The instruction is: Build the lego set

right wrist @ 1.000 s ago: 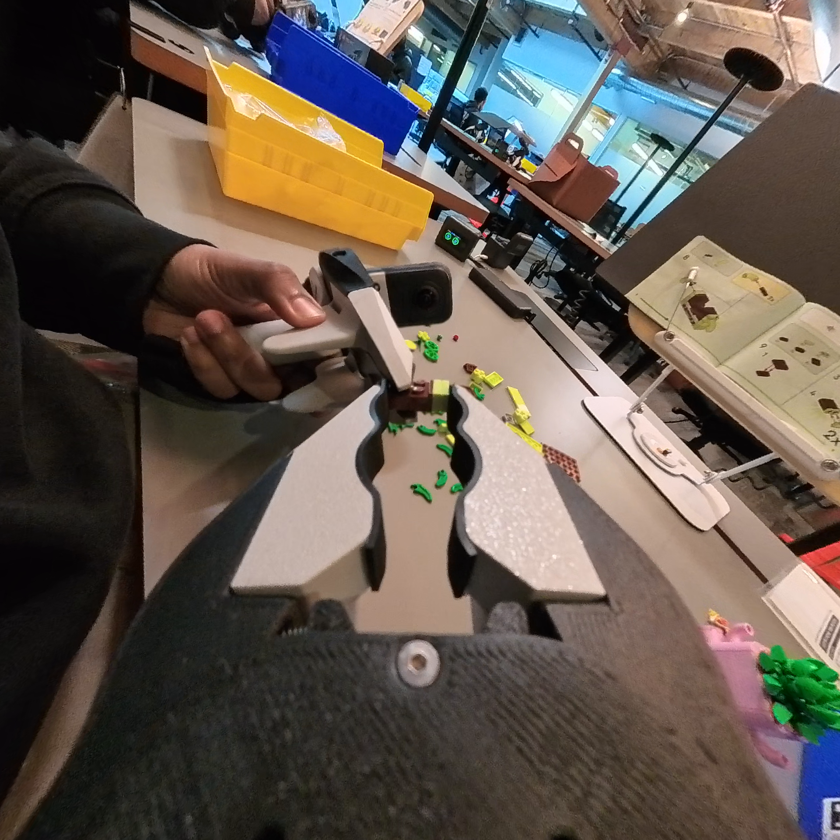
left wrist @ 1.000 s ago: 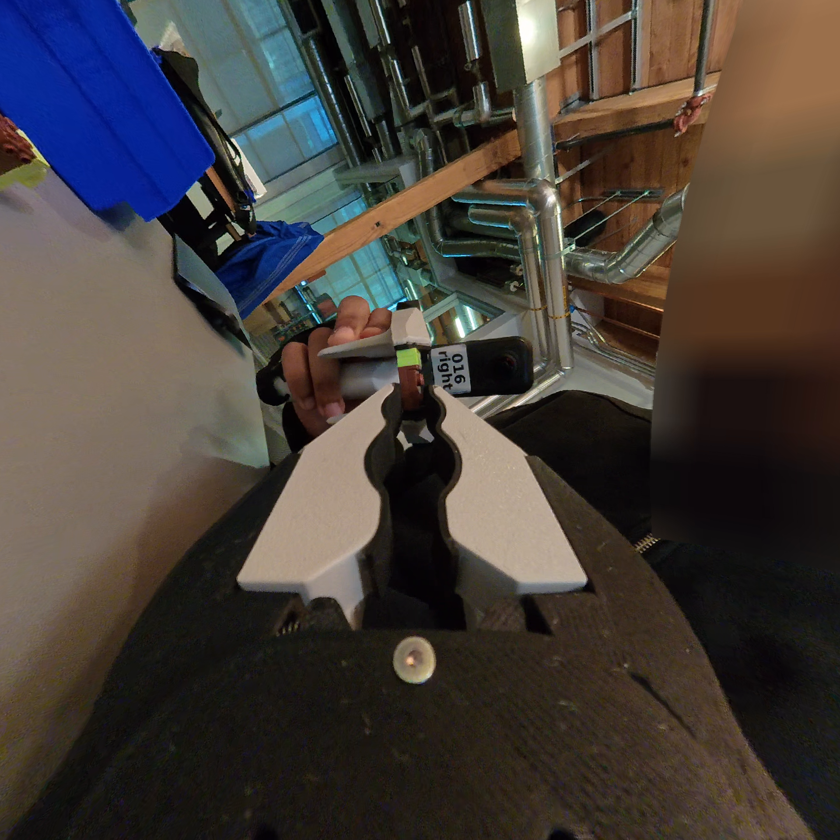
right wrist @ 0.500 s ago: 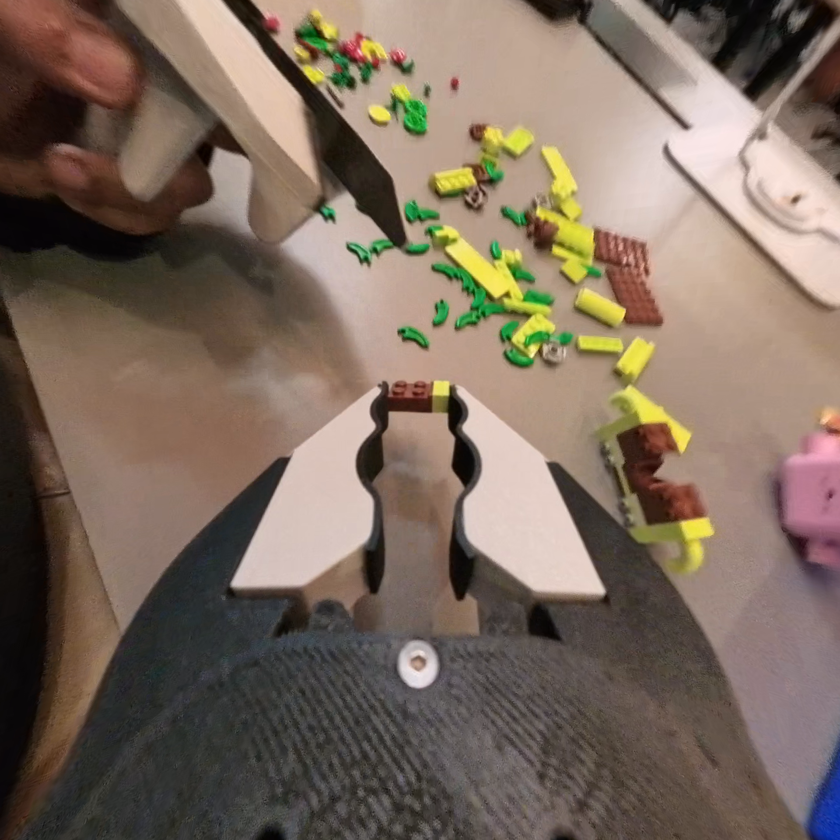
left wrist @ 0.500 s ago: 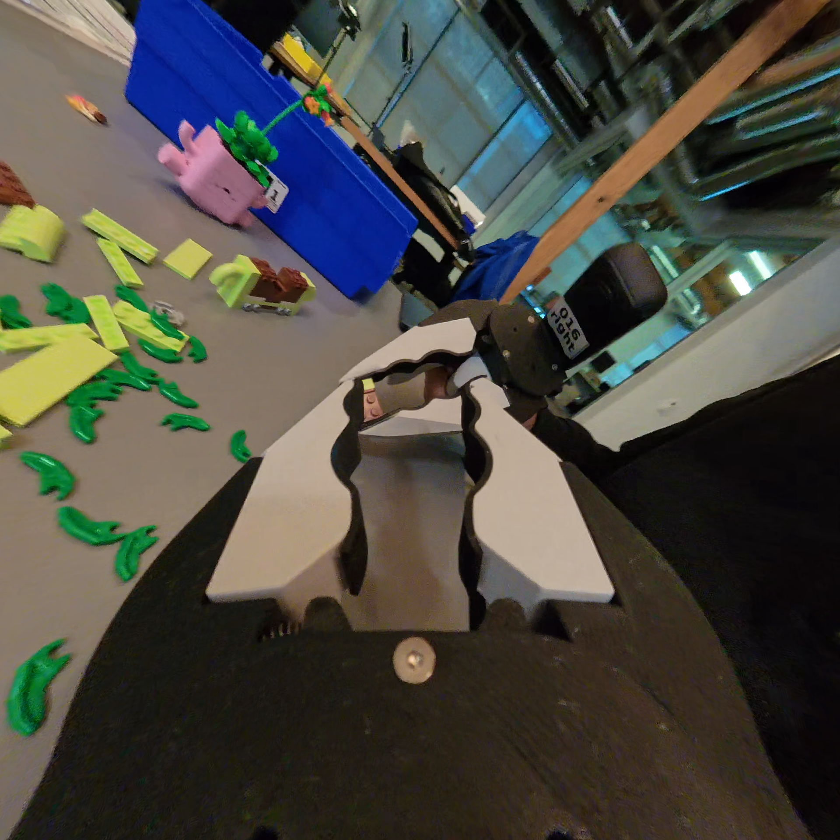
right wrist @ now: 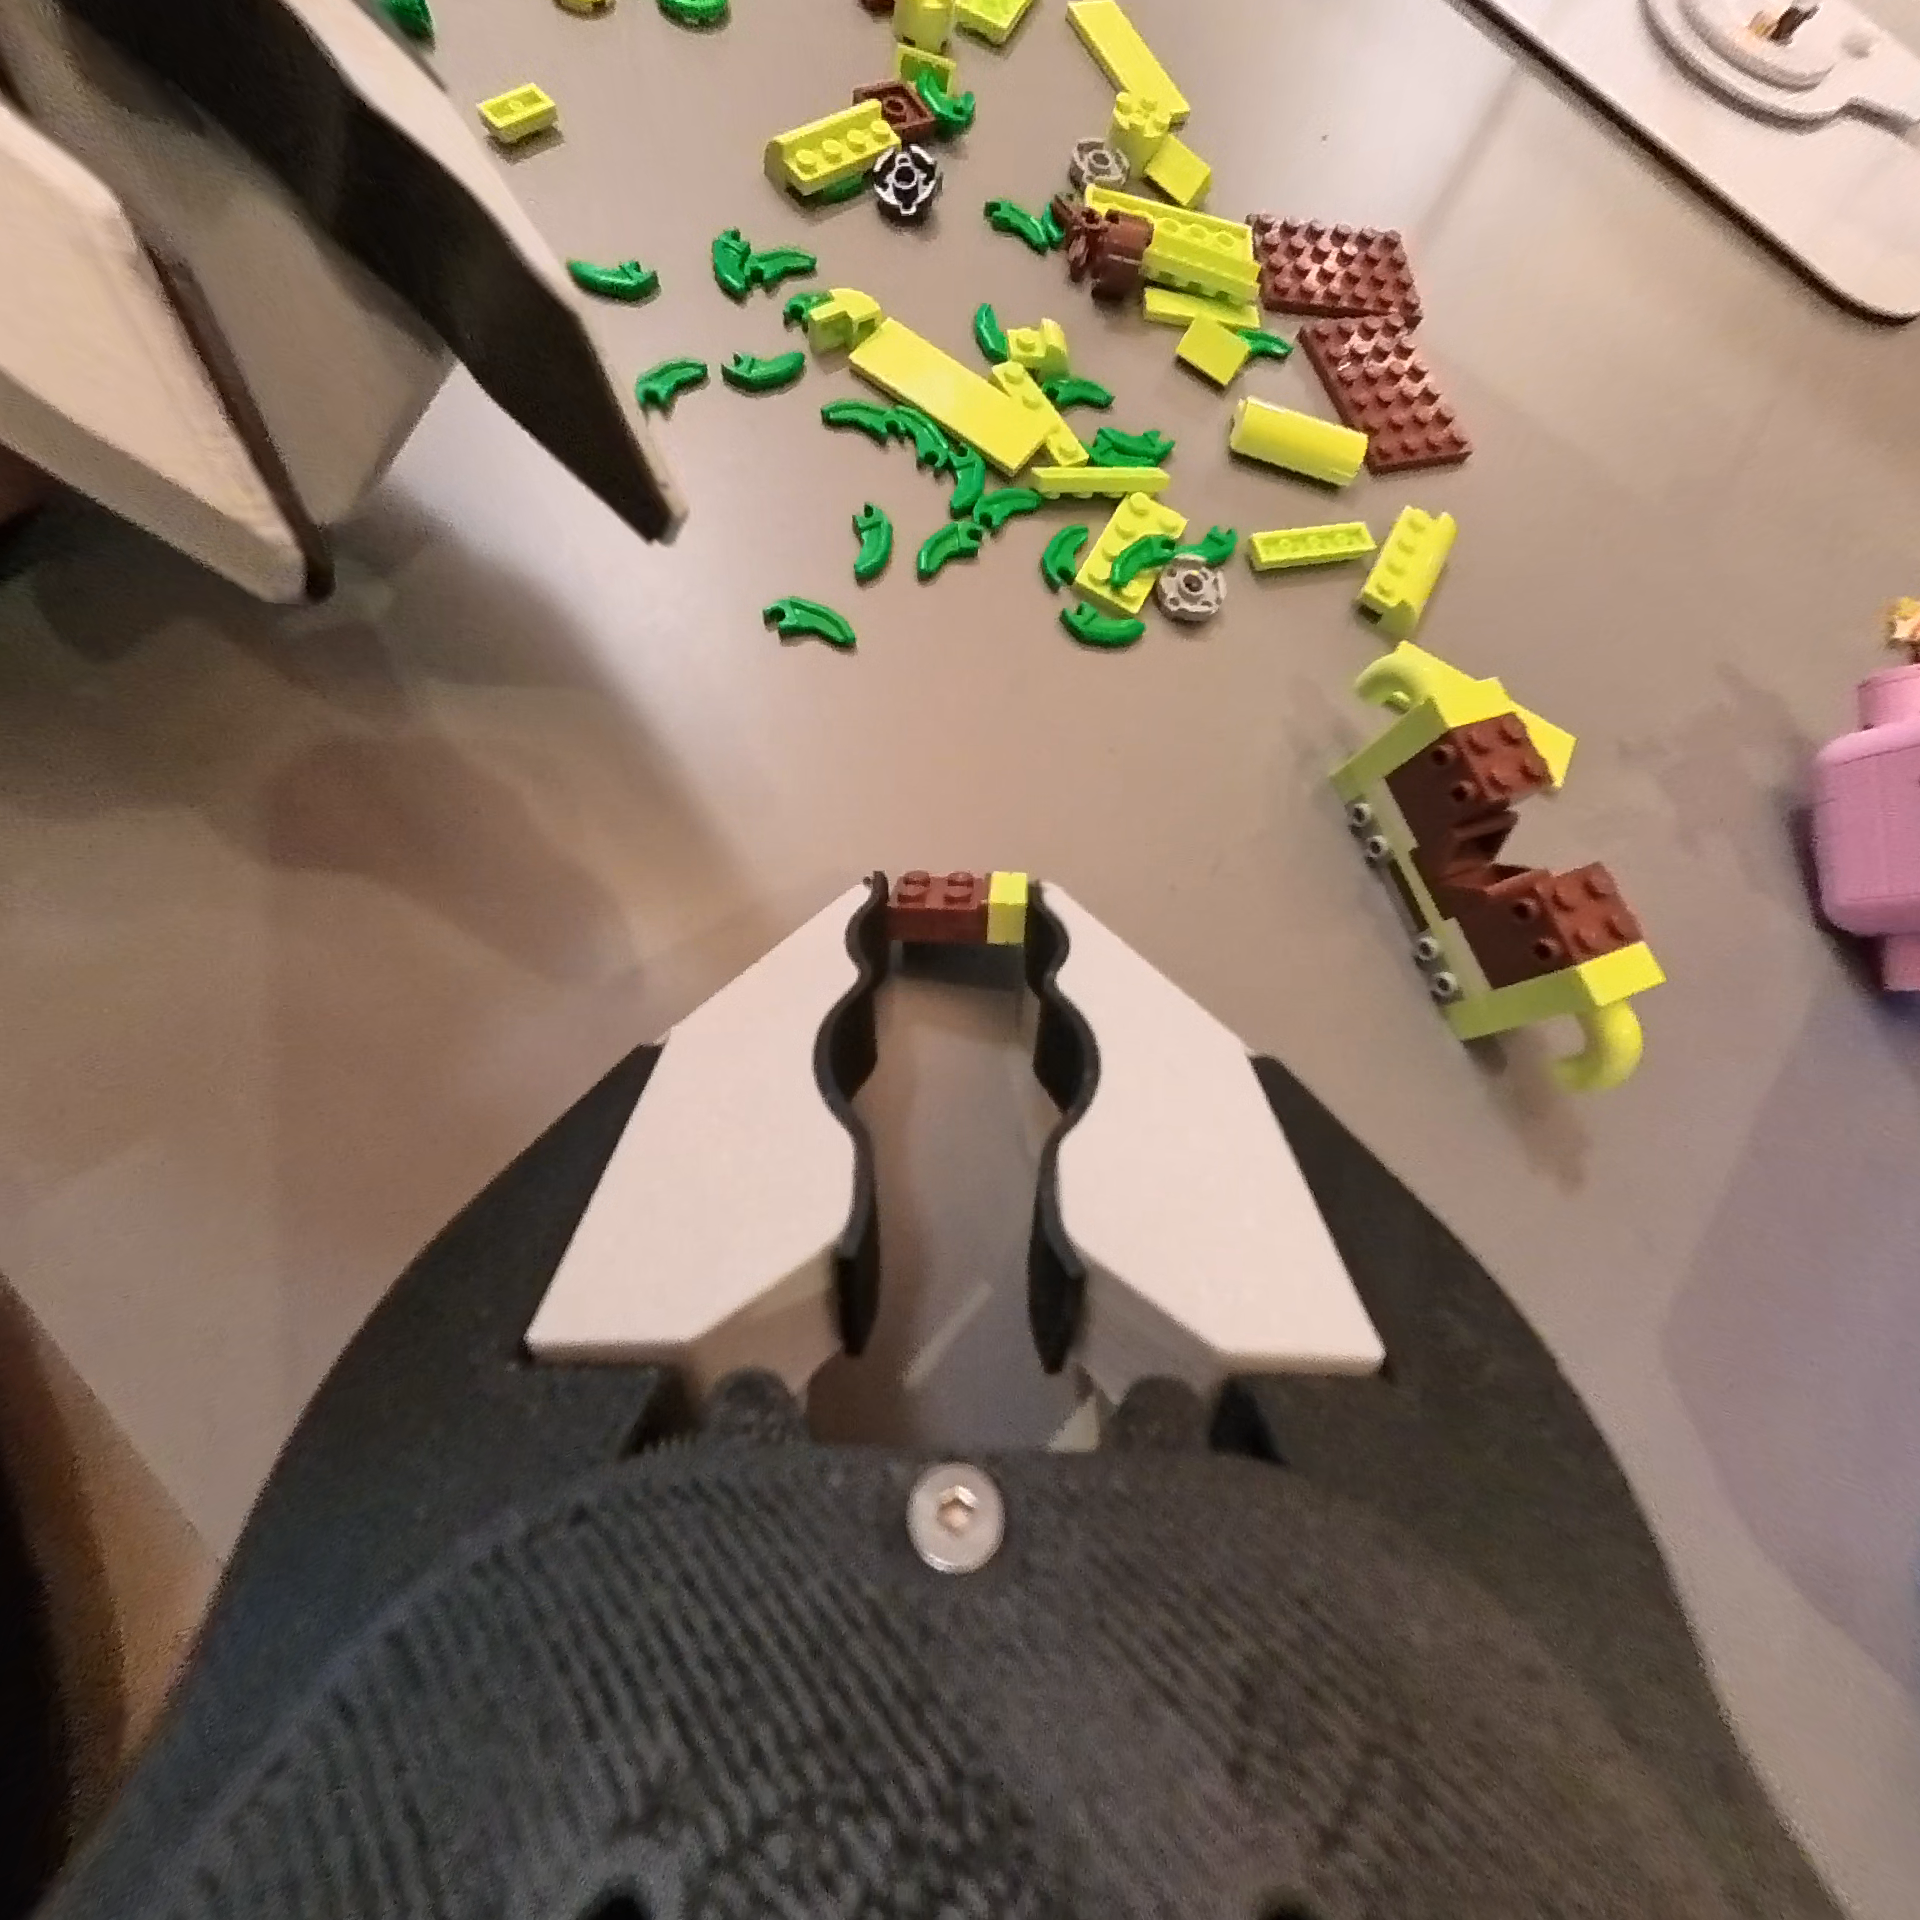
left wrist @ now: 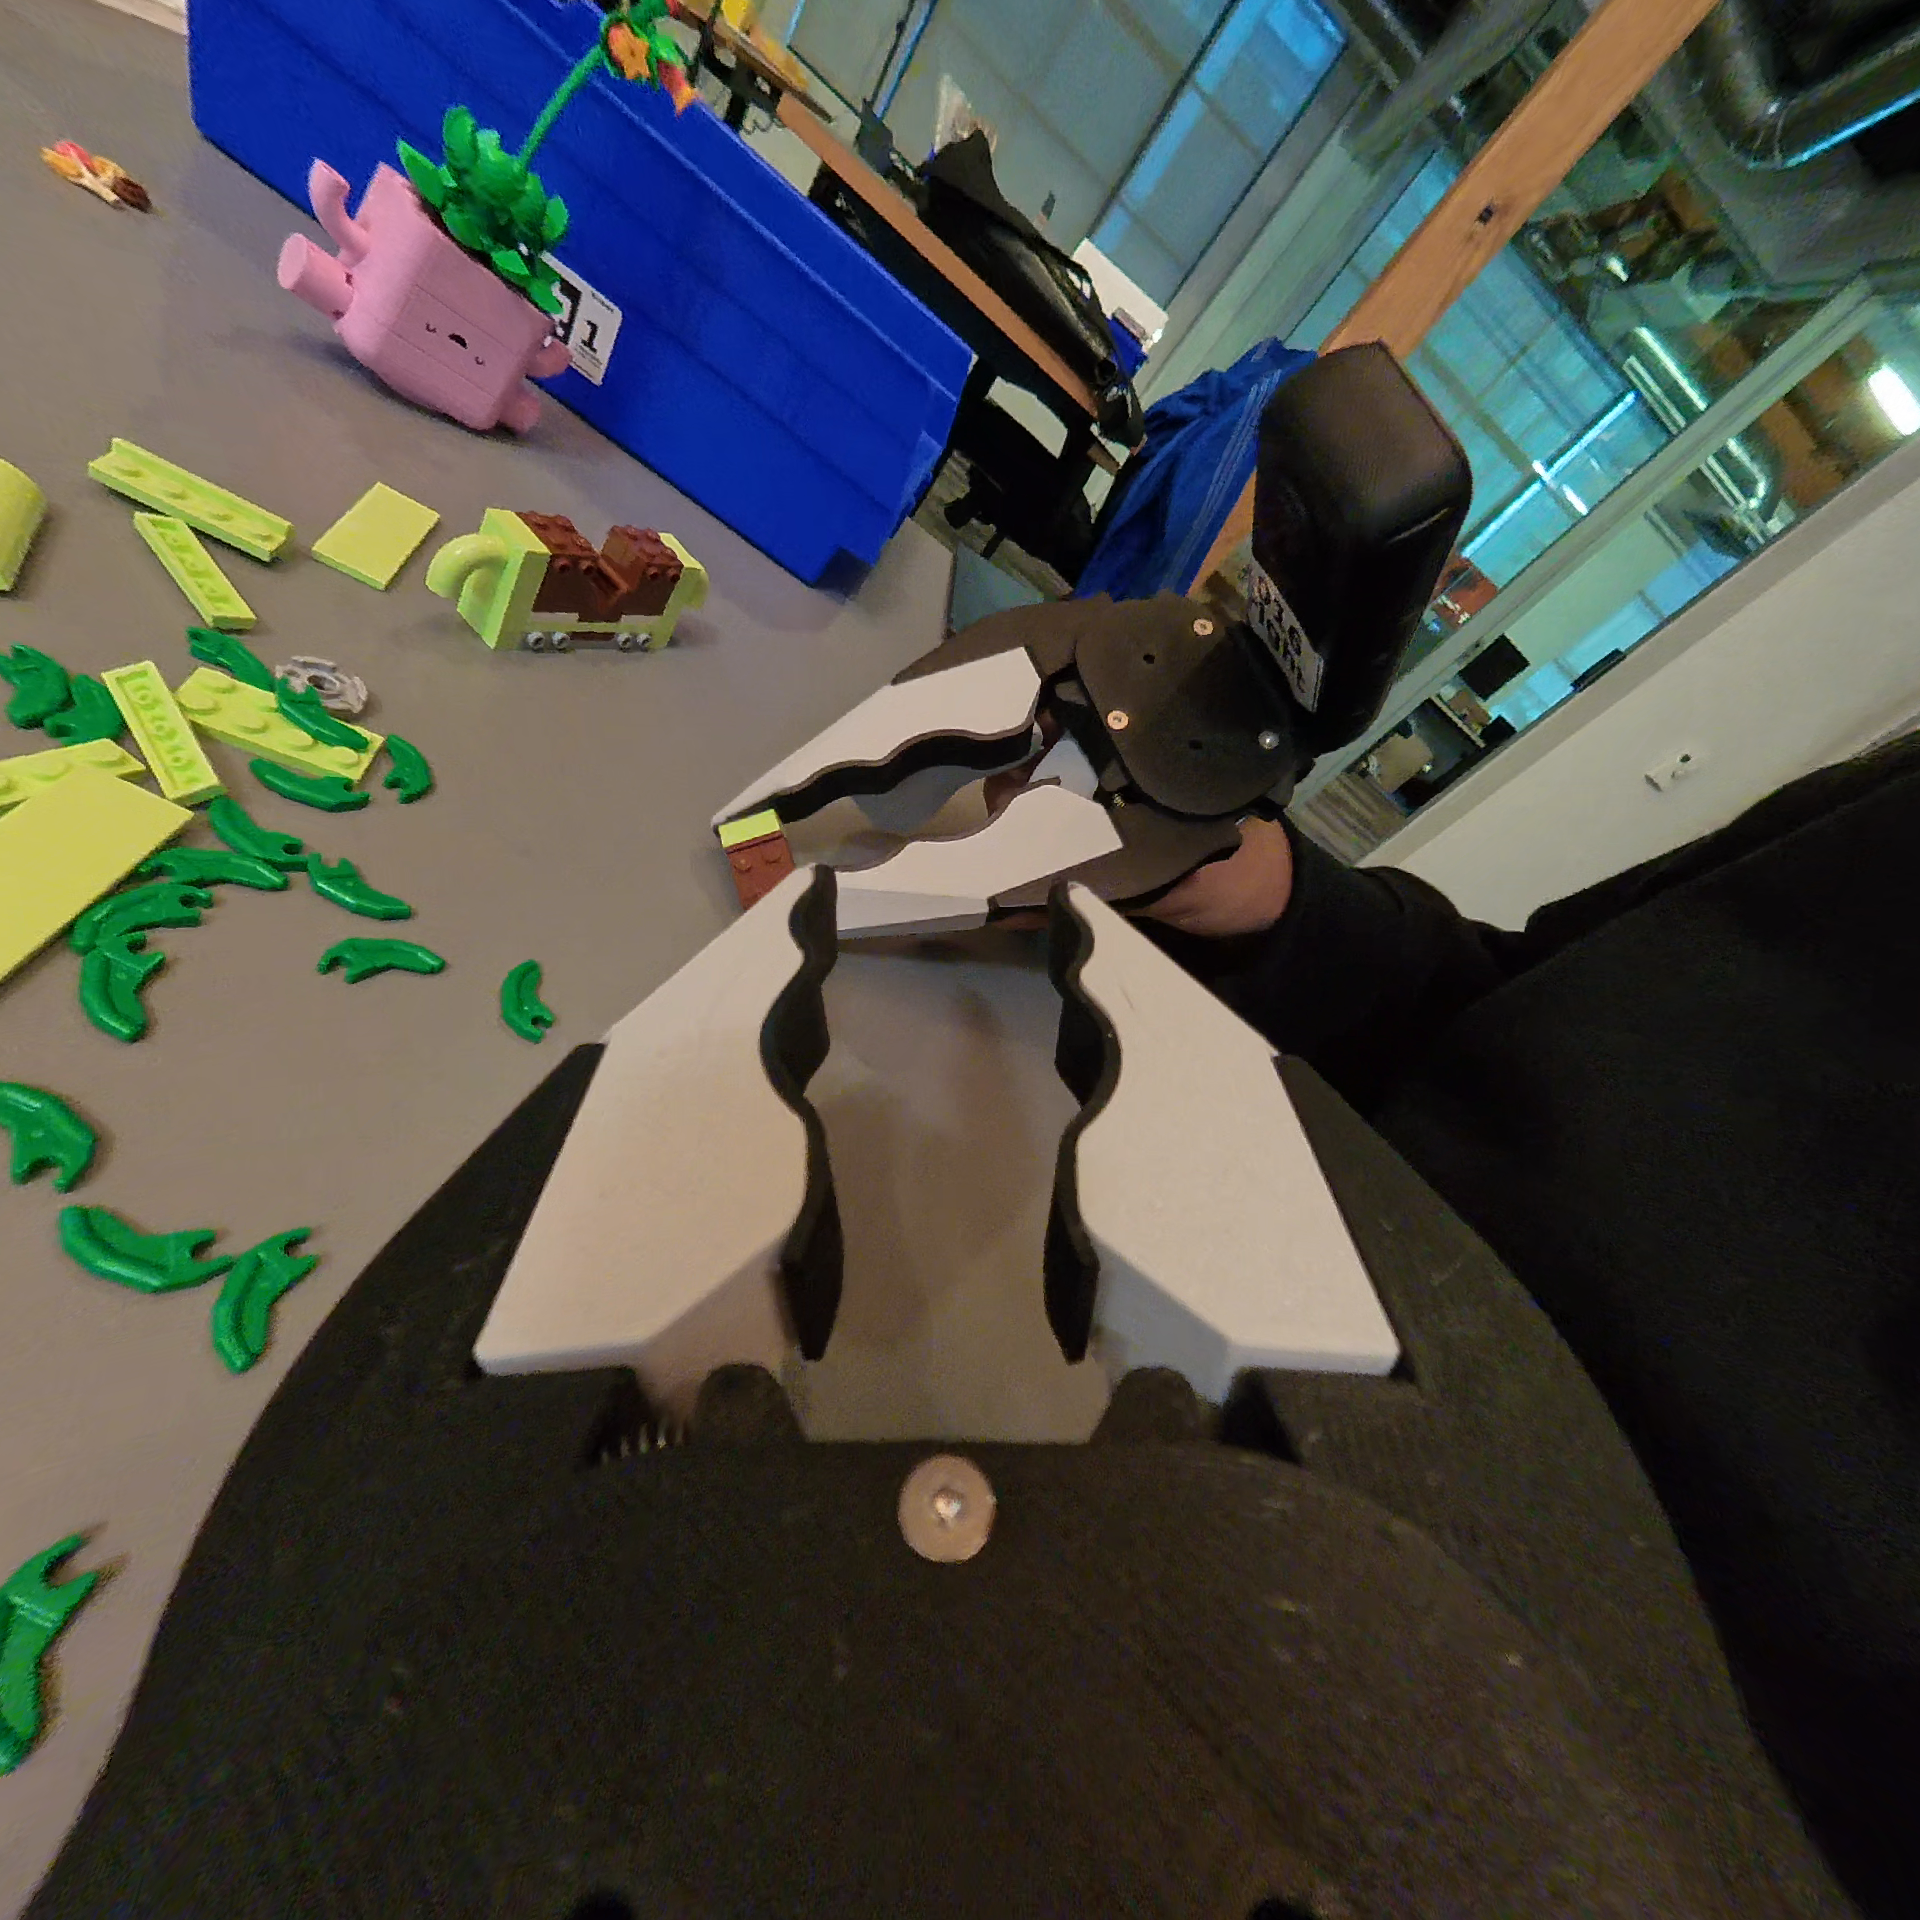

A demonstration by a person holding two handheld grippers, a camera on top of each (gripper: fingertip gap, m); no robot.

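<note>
Right gripper [right wrist: 954,914] was squeezed tight on a small brown-and-lime brick piece [right wrist: 954,910], held at the very tips of its fingers, low over the gray table [right wrist: 416,831]. Left gripper [left wrist: 935,914] had its fingers wide apart with nothing between them, and it sat just beside the right one.

Biggest thing nearby was the half-built lime and brown build [right wrist: 1496,862]. It lay on the table off to the right of the held piece, a little farther out, and not touching it. Its long side ran away from the gripper, slanting to the right, with a curved lime hook at each end. The right gripper was the nearer one to it, so I think the next move was its job: swing right and line the little piece up with the brown studs.

Small green leaves [right wrist: 800,621] and lime plates [right wrist: 945,390] lay farther out.
</note>
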